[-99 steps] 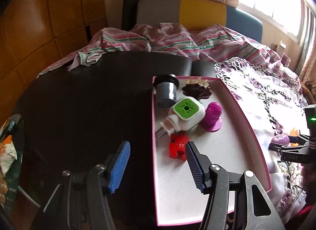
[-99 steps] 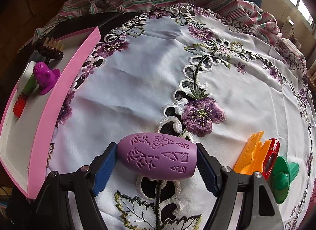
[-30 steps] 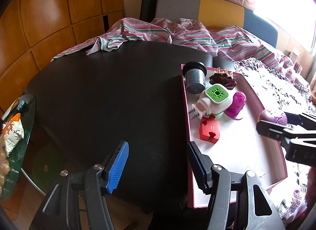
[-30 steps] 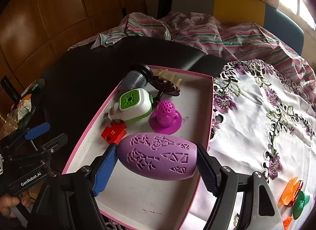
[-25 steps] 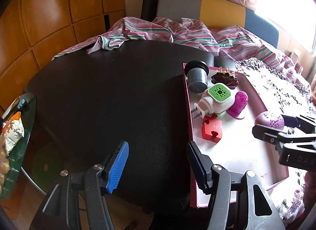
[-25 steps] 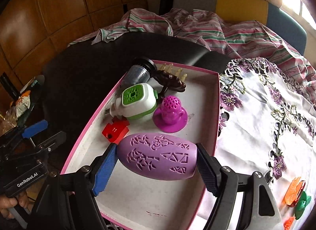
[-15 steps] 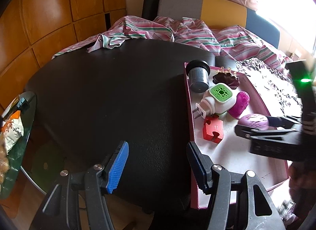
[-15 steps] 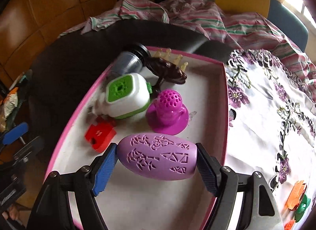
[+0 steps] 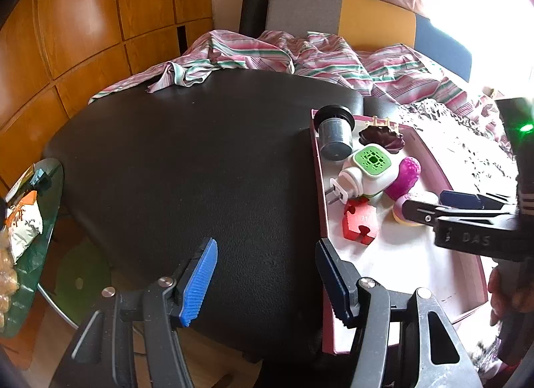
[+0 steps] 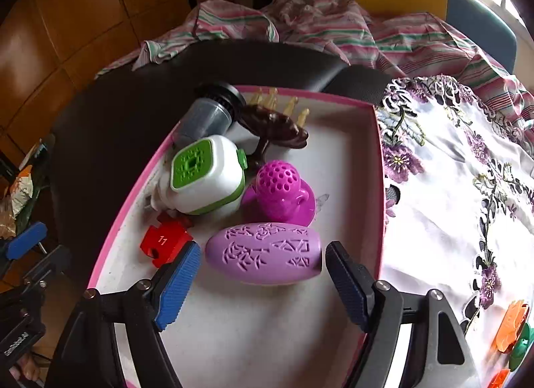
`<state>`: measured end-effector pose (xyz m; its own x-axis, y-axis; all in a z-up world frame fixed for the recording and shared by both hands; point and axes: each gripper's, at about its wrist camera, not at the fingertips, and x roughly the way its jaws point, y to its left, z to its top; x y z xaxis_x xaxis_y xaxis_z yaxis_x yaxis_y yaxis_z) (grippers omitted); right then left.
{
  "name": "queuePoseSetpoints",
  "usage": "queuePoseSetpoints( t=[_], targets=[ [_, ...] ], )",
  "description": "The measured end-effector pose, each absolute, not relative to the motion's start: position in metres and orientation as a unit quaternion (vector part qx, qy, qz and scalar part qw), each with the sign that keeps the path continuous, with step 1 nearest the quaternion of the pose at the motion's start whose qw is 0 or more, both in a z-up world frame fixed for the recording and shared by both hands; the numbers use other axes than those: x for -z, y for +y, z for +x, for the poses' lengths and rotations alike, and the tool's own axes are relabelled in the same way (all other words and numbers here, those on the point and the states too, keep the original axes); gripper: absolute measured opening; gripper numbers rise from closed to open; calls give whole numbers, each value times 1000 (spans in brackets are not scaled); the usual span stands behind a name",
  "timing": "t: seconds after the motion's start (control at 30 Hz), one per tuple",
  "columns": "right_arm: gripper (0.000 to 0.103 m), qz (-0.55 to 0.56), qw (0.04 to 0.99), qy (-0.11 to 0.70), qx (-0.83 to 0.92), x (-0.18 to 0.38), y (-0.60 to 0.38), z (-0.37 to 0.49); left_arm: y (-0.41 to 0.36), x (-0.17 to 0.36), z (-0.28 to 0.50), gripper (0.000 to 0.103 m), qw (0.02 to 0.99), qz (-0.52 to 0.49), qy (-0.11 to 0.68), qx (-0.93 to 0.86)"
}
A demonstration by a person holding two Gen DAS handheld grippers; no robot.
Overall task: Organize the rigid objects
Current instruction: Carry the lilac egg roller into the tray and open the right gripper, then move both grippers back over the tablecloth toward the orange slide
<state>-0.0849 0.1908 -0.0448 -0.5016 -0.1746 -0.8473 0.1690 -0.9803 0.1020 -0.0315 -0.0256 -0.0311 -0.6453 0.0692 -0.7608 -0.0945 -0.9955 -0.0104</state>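
Observation:
The purple patterned egg-shaped object (image 10: 263,253) lies on the white floor of the pink-rimmed tray (image 10: 378,187), just below the magenta perforated piece (image 10: 278,192). My right gripper (image 10: 262,288) is open, with its fingers on either side of the egg and clear of it. The red puzzle block (image 10: 166,240), the white and green plug-in device (image 10: 203,174), a grey cup (image 10: 207,117) and a dark brown comb (image 10: 273,126) also lie in the tray. My left gripper (image 9: 267,283) is open and empty over the black table (image 9: 187,161), left of the tray (image 9: 447,174).
A white embroidered cloth (image 10: 460,187) covers the surface right of the tray, with orange, green and red clips (image 10: 510,334) at its lower right. Striped bedding (image 9: 300,57) lies behind the table. A glass side table with snack packs (image 9: 23,221) stands at the far left.
My right gripper carried the purple egg from the cloth into the tray, lowered it beside the magenta piece, and has now opened and let it go. My left gripper stayed open.

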Motion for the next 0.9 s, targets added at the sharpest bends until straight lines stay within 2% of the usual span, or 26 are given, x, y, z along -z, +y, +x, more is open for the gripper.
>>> queuePoseSetpoints(
  t=[0.5, 0.9],
  targets=[
    [79, 448, 88, -4, 890, 8, 219, -57, -14, 26, -28, 64, 55, -412, 28, -909],
    [79, 448, -3, -9, 894, -1, 312, -40, 3, 21, -23, 64, 77, -405, 44, -910]
  ],
)
